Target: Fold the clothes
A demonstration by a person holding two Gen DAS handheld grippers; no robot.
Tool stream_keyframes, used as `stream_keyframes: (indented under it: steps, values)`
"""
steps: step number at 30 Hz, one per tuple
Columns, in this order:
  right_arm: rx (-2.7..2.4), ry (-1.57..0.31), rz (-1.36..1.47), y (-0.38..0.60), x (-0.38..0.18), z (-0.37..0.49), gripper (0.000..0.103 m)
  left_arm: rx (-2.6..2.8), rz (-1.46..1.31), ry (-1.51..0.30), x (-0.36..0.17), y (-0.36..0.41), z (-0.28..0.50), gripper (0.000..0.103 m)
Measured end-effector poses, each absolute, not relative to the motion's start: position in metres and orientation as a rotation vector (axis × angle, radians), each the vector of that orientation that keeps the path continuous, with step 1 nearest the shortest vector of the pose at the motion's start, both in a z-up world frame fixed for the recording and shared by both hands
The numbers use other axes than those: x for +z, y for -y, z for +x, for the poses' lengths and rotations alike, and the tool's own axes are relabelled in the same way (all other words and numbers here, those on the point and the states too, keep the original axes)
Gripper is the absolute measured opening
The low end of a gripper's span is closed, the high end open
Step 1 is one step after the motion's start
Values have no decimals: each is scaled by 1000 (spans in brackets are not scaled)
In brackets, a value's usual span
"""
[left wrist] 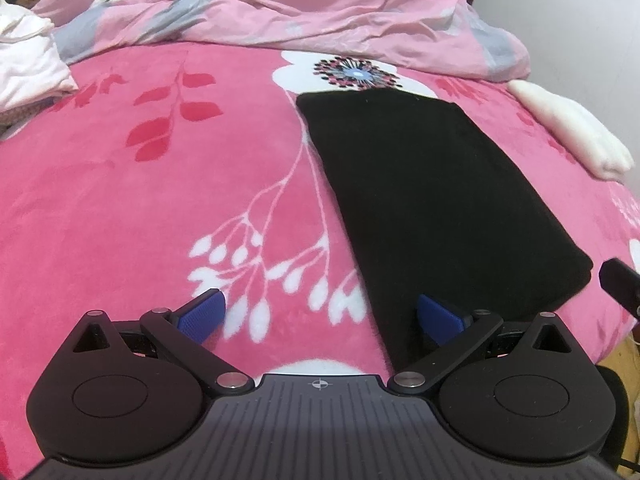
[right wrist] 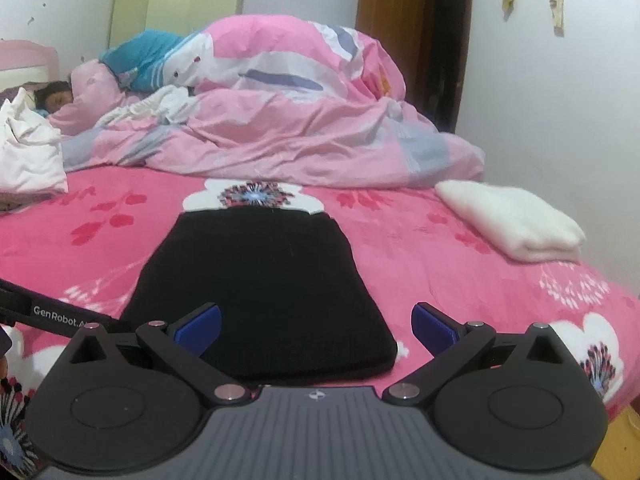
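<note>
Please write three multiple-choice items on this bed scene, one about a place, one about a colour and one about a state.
1. Where does the folded white cloth lie relative to the black garment?
A. On top of it
B. To its right, apart
C. Beneath it

2. What colour are the gripper pads?
A. Blue
B. Green
C. Red

3. How are the left gripper and right gripper set?
A. Both shut on the garment
B. One open, one shut
C. Both open, holding nothing

Key: 1 B, pink blanket shows between them; 2 A, blue pads tip every finger; 3 C, both pairs of fingers stand wide apart and empty.
</note>
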State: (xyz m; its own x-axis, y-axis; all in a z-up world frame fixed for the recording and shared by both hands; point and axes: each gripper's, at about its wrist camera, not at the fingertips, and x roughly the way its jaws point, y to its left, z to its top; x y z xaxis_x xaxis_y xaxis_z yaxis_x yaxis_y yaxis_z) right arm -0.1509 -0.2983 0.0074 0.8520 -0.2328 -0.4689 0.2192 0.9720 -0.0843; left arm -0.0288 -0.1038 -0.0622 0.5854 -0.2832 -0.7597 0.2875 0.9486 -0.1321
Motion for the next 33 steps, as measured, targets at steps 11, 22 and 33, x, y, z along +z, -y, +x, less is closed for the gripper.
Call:
stream_keyframes:
  steps: [11, 22, 33]
  values:
    - [-165, -469, -97, 288, 10, -125, 94, -294, 67, -877, -59, 114, -27, 103]
    - [-97, -548, -39, 286, -5, -110, 54, -271, 86, -902, -65, 117, -24, 103]
    - [-66, -613, -11, 286, -22, -107, 32, -265, 99, -906, -66, 120, -24, 103]
